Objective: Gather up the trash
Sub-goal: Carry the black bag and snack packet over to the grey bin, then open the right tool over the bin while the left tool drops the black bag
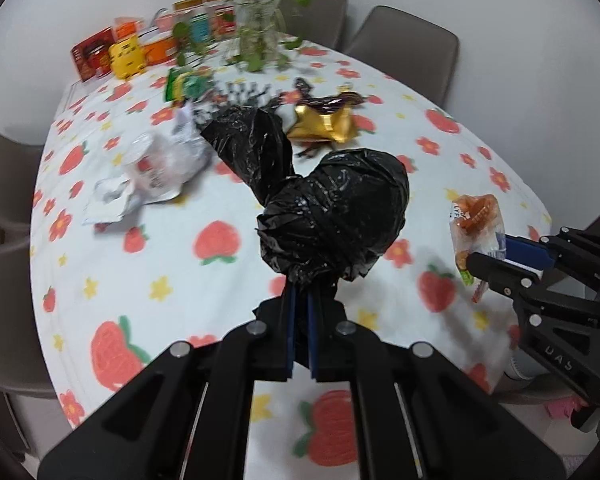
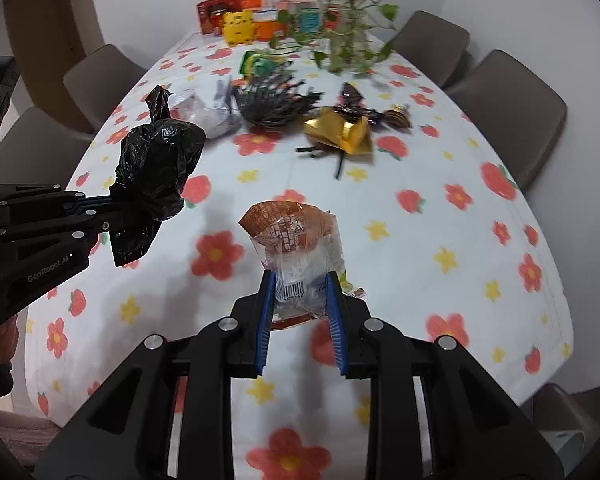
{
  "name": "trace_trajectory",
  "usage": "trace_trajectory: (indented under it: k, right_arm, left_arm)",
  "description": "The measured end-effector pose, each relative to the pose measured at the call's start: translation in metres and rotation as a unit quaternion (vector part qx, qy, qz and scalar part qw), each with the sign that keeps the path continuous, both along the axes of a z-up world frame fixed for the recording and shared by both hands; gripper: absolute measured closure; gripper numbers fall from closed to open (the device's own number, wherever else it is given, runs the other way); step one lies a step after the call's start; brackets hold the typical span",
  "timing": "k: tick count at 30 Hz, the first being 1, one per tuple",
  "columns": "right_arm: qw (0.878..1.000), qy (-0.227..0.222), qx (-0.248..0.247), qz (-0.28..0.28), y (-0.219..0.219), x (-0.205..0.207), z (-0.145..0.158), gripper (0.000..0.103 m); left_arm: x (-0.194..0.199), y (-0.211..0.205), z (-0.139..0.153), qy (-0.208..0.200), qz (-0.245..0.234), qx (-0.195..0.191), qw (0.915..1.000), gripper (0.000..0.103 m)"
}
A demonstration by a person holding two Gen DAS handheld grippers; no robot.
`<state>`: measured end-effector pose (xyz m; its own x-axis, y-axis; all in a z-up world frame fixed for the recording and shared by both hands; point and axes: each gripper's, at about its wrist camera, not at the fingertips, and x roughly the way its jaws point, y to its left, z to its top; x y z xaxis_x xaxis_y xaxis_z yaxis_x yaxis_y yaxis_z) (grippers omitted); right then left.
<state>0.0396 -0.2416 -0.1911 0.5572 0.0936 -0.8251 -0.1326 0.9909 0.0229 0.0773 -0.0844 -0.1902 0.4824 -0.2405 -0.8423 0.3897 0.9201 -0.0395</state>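
Note:
My left gripper (image 1: 302, 300) is shut on a bunched black trash bag (image 1: 332, 220), held up above the table; the same bag (image 2: 156, 176) hangs from it at the left of the right wrist view. My right gripper (image 2: 300, 284) is shut on a clear and orange snack wrapper (image 2: 294, 240), lifted off the cloth; this wrapper (image 1: 476, 224) shows at the right of the left wrist view. Loose trash lies farther back: a gold wrapper (image 2: 340, 132), a pile of black shreds (image 2: 272, 104), a crumpled clear wrapper (image 1: 156, 168) and a green packet (image 2: 258, 62).
The table (image 2: 420, 248) has a white cloth with strawberries and flowers. Boxes, cans and a yellow toy (image 2: 238, 28) stand along the far end beside a plant in a glass vase (image 2: 352, 36). Brown chairs (image 2: 512, 108) line both sides.

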Motion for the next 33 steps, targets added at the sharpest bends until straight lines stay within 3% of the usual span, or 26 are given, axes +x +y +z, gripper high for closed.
trace_trajectory:
  k: [4,9,13,15,19,23,26,33]
  right_arm:
    - [0.998,-0.007,-0.002,-0.068,-0.066,-0.045,0.011,0.079]
    - [0.984,-0.01,-0.01,-0.178,-0.159,-0.119,0.024,0.079]
    - [0.963,-0.004,-0.016,-0.267,-0.224,-0.185,0.026,0.079]
    - [0.95,0.0,-0.017,-0.311,-0.252,-0.217,0.025,0.079]
    - [0.918,0.014,-0.014,-0.395,-0.299,-0.28,0.018,0.079]
    - [0.893,0.027,-0.013,-0.448,-0.324,-0.317,0.009,0.079]
    - [0.885,0.033,-0.008,-0.465,-0.336,-0.326,0.002,0.079]
    - [0.873,0.049,0.023,-0.485,-0.361,-0.324,-0.016,0.077]
  left_arm:
    - [-0.03,-0.085,0.009,-0.002,-0.079,-0.008,0.9969,0.097]
    - [-0.08,-0.193,0.012,0.003,-0.19,-0.015,0.9816,0.097]
    - [-0.127,-0.273,0.01,0.009,-0.279,-0.019,0.9601,0.097]
    - [-0.152,-0.311,0.007,0.012,-0.325,-0.018,0.9455,0.097]
    - [-0.197,-0.371,0.0,0.01,-0.392,-0.008,0.92,0.097]
    - [-0.236,-0.425,-0.011,0.003,-0.424,0.02,0.9057,0.097]
    - [-0.254,-0.451,-0.02,0.007,-0.436,0.032,0.8992,0.097]
    - [-0.278,-0.485,-0.041,0.01,-0.438,0.067,0.8965,0.097]
